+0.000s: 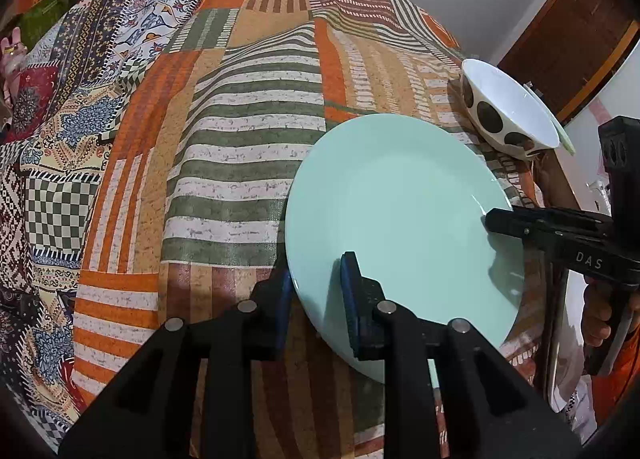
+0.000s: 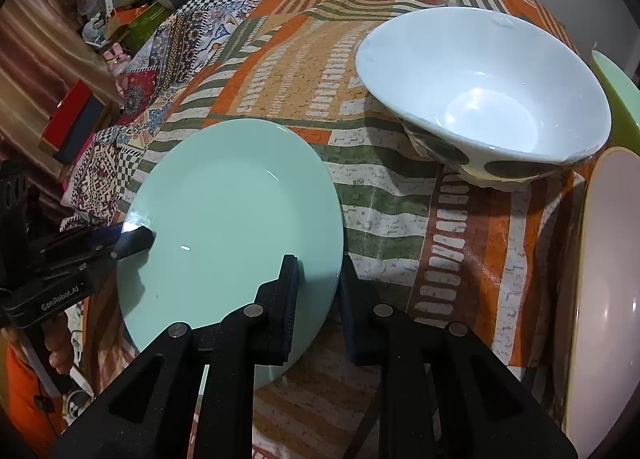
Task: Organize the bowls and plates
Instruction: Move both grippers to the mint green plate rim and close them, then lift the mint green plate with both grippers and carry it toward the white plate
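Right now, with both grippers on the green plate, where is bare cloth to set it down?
Widest free patch: the striped tablecloth left of the green plate, out to the patchwork cloth. Smaller strip: between plate and spotted bowl. Crowded: the right edge, where the bowl, a pale plate and a green dish cluster.

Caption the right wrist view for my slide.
Both claws grip a mint plate beside a spotted bowl.
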The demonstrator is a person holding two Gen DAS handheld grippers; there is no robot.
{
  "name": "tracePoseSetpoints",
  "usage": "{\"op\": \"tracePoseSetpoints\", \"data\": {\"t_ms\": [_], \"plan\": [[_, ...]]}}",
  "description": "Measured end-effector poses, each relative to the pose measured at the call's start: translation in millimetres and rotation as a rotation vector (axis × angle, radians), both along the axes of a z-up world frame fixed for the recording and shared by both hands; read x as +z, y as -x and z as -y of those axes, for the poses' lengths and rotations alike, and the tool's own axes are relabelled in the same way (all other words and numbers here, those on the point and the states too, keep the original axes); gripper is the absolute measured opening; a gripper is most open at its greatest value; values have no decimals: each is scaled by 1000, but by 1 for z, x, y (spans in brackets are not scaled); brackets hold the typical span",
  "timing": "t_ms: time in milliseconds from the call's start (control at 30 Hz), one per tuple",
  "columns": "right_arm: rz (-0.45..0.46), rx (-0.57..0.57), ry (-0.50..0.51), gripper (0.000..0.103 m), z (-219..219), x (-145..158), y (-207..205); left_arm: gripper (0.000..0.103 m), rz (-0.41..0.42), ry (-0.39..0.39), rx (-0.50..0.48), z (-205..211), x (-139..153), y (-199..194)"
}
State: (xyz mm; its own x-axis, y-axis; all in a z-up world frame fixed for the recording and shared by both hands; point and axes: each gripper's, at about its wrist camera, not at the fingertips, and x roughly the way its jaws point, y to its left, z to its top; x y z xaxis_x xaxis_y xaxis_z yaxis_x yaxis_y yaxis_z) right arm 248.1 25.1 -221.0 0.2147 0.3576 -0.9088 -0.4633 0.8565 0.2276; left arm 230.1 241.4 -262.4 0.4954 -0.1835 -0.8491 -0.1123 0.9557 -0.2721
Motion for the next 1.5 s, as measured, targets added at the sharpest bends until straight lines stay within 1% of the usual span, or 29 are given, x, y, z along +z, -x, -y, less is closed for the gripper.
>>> {"op": "tracePoseSetpoints", "data": {"t_ms": [133, 267, 367, 533, 767, 967, 1167, 1267, 1500], "plan": [[24, 2, 19, 18, 0, 5, 10, 22, -5, -16, 4, 4, 4, 7], [56, 1, 10, 18, 5, 16, 19, 22, 15, -13, 15, 7, 17, 20], [88, 1, -12, 17, 10, 31, 26, 22, 51, -23, 24, 13, 34, 33], [139, -12, -63, 17, 24, 60, 39, 22, 122, -36, 27, 25, 72, 55], [214, -35, -113, 17, 46, 96, 62, 22, 212, -79, -4, 53, 120, 83], [271, -48, -141, 17, 70, 120, 82, 22, 265, -90, -23, 79, 150, 106], [318, -62, -151, 17, 95, 135, 103, 22, 286, -95, -46, 105, 164, 122], [342, -71, -145, 17, 106, 139, 112, 22, 287, -84, -59, 118, 167, 128], [354, -99, -149, 17, 133, 140, 131, 22, 284, -90, -94, 147, 168, 138]]}}
